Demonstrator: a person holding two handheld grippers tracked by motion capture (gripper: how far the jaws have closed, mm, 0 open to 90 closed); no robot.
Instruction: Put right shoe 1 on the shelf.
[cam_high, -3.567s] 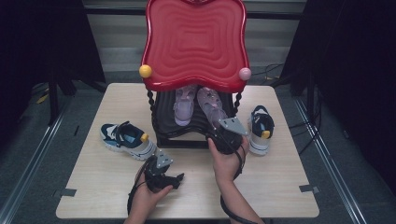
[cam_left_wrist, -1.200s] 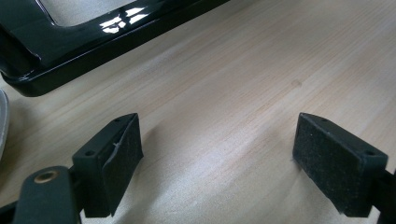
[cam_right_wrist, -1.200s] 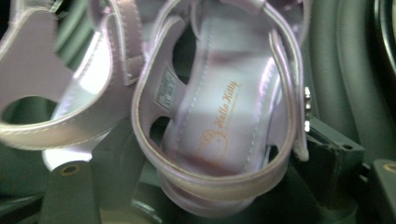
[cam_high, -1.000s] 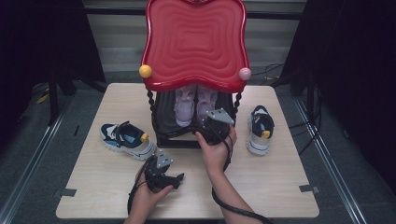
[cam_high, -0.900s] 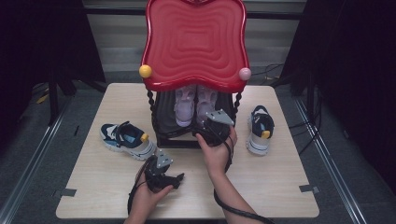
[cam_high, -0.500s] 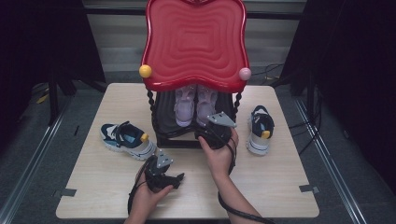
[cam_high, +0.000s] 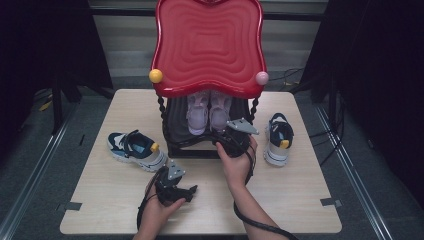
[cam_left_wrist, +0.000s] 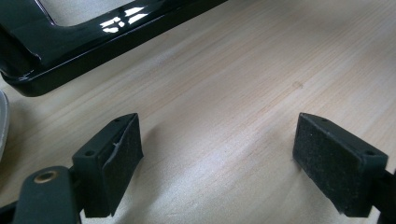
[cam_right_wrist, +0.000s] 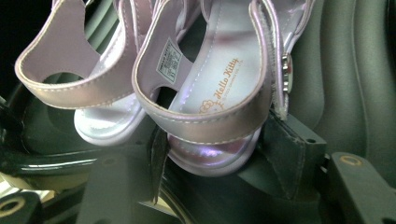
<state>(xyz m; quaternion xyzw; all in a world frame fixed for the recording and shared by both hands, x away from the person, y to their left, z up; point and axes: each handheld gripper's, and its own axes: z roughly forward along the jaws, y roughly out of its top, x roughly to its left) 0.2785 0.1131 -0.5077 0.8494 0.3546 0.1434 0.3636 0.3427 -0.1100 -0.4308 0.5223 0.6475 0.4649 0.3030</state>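
Observation:
Two lilac sandals stand side by side on the dark seat under a red wavy top (cam_high: 207, 45), the left sandal (cam_high: 197, 112) (cam_right_wrist: 70, 88) beside the right sandal (cam_high: 219, 112) (cam_right_wrist: 219, 93). My right gripper (cam_high: 224, 136) (cam_right_wrist: 217, 156) reaches in from the front. Its jaws have just been closing and now press on both sides of the right sandal's heel. My left gripper (cam_high: 176, 182) (cam_left_wrist: 217, 154) rests low over the wooden table (cam_high: 300, 190), open with nothing between its pads, just in front of the stand's black base (cam_left_wrist: 70, 51).
A navy and white sneaker (cam_high: 135, 147) lies on the table left of the stand. Its mate (cam_high: 277, 137) stands right of it, close to my right hand. Cables trail from both grippers toward the table's near edge.
Since the oldest frame my right gripper has moved in under the red top to the right sandal's heel. The sandals now sit straighter. The left gripper has not moved.

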